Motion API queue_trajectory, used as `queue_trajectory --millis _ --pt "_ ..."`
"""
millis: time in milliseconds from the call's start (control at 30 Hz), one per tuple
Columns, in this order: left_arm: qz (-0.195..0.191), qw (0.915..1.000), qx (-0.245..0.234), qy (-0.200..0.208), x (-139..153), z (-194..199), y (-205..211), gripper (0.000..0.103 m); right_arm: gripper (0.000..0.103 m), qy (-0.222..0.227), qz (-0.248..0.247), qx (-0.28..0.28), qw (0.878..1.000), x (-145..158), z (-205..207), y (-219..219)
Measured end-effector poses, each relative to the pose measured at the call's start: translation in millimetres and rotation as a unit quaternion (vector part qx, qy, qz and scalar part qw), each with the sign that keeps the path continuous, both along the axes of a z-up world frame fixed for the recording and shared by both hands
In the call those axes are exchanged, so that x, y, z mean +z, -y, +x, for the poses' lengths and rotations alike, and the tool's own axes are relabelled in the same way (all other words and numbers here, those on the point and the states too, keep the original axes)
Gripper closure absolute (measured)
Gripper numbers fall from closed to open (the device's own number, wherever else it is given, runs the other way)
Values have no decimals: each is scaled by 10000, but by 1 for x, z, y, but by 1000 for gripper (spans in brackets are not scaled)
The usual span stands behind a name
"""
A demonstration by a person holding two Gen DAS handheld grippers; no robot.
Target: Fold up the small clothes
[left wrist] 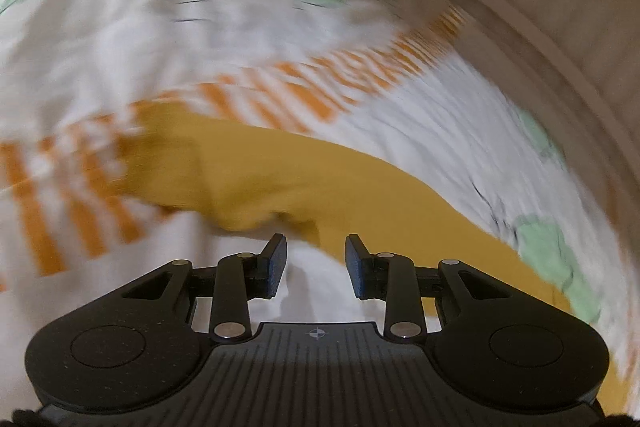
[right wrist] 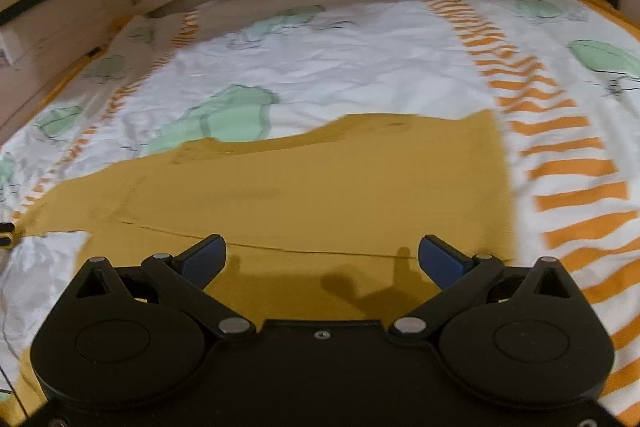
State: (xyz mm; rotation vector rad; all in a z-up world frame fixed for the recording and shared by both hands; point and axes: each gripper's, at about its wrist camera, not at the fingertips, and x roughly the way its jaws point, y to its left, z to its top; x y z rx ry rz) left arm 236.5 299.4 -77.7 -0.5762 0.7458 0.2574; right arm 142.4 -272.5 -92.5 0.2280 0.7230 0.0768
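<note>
Hovered with right gripper (right wrist: 322,259) spread wide and empty over mustard garment (right wrist: 304,187) flat on patterned bedspread (right wrist: 360,67), left gripper (left wrist: 316,263) partly open, empty too; seemingly between folds, needing fresh hold on an edge.

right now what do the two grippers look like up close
Left gripper: black ribbed body, two round side housings, silver pivot pins, a small crosshair mark, dark fingers. Right gripper: smooth black body, same housings and pins, blue finger pads.
</note>
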Motion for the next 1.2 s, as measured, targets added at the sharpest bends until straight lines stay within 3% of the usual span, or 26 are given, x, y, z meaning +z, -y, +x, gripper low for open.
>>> queue_trajectory --millis 133,333,533,733,1100,1167,1200 --pt "-428 9976 543 46 -8 -14 -31 71 0 -15 45 242 9997 -1 6 -29" --pt "-839 9925 875 128 -17 -13 -52 71 0 -72 107 396 9991 -4 12 -55" --pt "-1531 9789 1301 360 -37 -7 -76 71 0 -218 46 428 9988 -9 16 -65" --pt "-1586 9788 1189 513 -43 6 -81 71 0 -369 29 437 9984 -19 20 -72" --pt "-2197 9594 1549 855 -52 3 -85 73 0 -477 83 514 9975 -26 22 -78" --pt "-2193 9605 1436 932 -51 4 -83 78 0 -493 107 494 9975 -25 21 -76" --pt "-2184 9612 1375 971 -50 5 -82 92 0 -497 111 488 9975 -25 21 -74"
